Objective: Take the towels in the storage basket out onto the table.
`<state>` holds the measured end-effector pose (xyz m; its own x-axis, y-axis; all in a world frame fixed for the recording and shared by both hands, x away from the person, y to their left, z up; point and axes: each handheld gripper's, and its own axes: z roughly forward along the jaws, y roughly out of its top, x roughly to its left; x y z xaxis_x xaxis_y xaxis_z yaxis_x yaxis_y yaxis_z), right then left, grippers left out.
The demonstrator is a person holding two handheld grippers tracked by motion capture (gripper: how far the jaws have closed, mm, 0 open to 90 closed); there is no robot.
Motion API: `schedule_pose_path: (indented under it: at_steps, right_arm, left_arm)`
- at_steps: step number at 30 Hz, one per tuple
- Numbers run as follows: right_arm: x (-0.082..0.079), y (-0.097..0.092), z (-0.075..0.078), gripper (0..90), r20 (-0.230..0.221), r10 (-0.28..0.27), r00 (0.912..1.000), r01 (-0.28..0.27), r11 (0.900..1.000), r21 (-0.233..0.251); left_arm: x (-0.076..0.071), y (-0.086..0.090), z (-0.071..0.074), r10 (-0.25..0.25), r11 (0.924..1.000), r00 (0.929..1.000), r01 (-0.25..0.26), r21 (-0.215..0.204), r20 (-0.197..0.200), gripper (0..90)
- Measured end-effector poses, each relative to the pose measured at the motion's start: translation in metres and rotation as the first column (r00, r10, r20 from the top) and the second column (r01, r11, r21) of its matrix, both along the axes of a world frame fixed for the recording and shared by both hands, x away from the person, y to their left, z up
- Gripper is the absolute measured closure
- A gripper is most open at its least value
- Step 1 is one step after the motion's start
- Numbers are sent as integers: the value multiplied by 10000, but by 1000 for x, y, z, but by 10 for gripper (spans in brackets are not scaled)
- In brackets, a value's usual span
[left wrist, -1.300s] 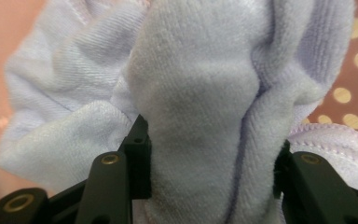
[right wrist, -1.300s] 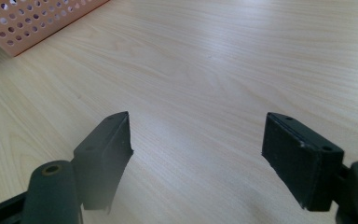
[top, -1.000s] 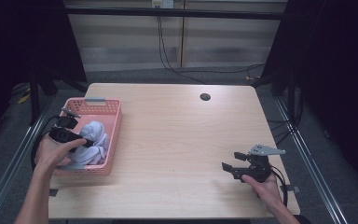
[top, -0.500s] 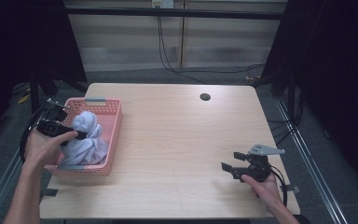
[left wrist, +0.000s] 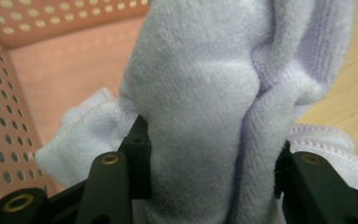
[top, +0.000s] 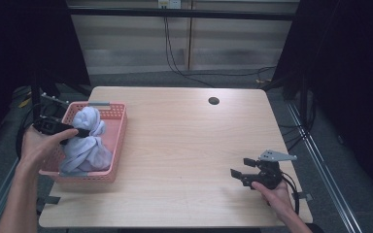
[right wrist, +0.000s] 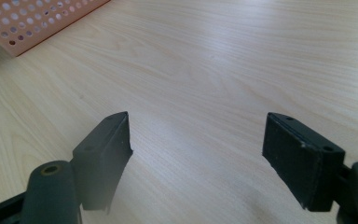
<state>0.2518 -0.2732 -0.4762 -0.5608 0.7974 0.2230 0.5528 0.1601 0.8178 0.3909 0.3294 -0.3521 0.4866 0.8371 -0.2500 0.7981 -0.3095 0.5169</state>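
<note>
My left gripper (left wrist: 209,154) clamps a thick fold of fluffy white terry towel (left wrist: 205,107) over the perforated pink basket (top: 114,116), hiding both pads. My right gripper (right wrist: 198,154) gapes empty above the pale woodgrain table (right wrist: 242,60).

You are looking down on a pale wood-grain bench (top: 184,145) with rounded corners and a small dark round hole (top: 213,101) near its far edge. Beyond it, at the top of the frame, pale wall panels (top: 136,43) catch the light, black cables (top: 175,58) hanging before them. Dark curtains (top: 349,73) close both sides; grey floor (top: 330,160) lies around.
</note>
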Motion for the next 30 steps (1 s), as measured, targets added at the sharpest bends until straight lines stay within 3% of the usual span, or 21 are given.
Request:
schedule_pose_path:
  at_steps: [1,5,6,9,18,21,30]
  right_arm:
    - [0,0,0,231,-2,-4,10000,4,10000,-4]
    - [0,0,0,231,-22,11,10000,-11,10000,8]
    - [0,0,0,231,-18,10,10000,-10,10000,3]
    - [0,0,0,231,1,5,10000,-5,10000,-1]
    - [0,0,0,230,4,20,10000,-20,10000,-27]
    - [0,1,0,230,-4,-11,10000,11,10000,-46]
    - [0,1,0,228,-13,3,10000,-3,10000,-21]
  left_arm:
    - [0,1,2,-41,9998,10000,41,-192,-18,514]
    - [1,-1,7,110,9997,9999,-108,-236,109,514]
    - [1,0,9,-101,9997,9999,103,-204,87,514]
    - [1,0,14,-69,9999,9997,73,-140,234,514]
    - [-1,4,25,78,9990,9989,-58,-435,458,511]
    - [-2,5,30,194,9974,9981,-152,-701,592,512]
    - [-1,0,46,161,9974,9960,-99,-716,874,511]
